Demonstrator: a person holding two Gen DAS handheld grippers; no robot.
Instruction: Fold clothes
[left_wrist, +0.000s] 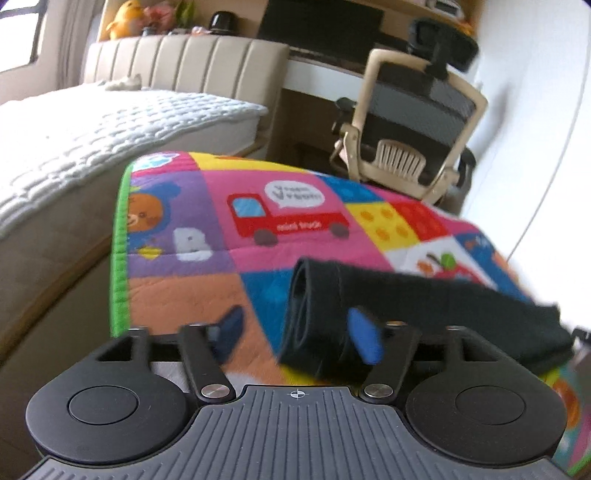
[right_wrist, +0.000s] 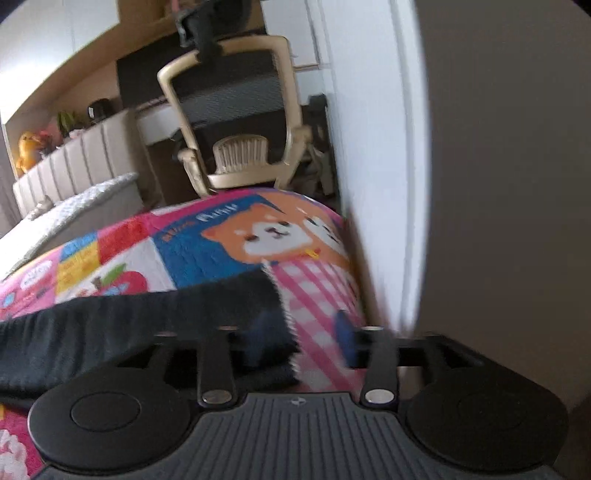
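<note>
Garment (left_wrist: 424, 314): dark, folded, on patterned mat (left_wrist: 258, 221), 4 o'clock end cropped | left gripper (left_wrist: 295, 332): spread, fingers straddling fold | right gripper (right_wrist: 303, 332): spread, left finger seemingly over cloth, blurred

Bed (left_wrist: 110, 122) left of colourful play mat (left_wrist: 258, 221); office chair (left_wrist: 413, 122) beyond

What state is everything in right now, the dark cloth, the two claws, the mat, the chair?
Black garment: folded into a long band, lying on the mat, one end doubled over.
Left gripper: open, fingers either side of the garment's folded end.
Right gripper: open, at the garment's other end.
Play mat: spread flat.
Desk chair: unoccupied.
</note>
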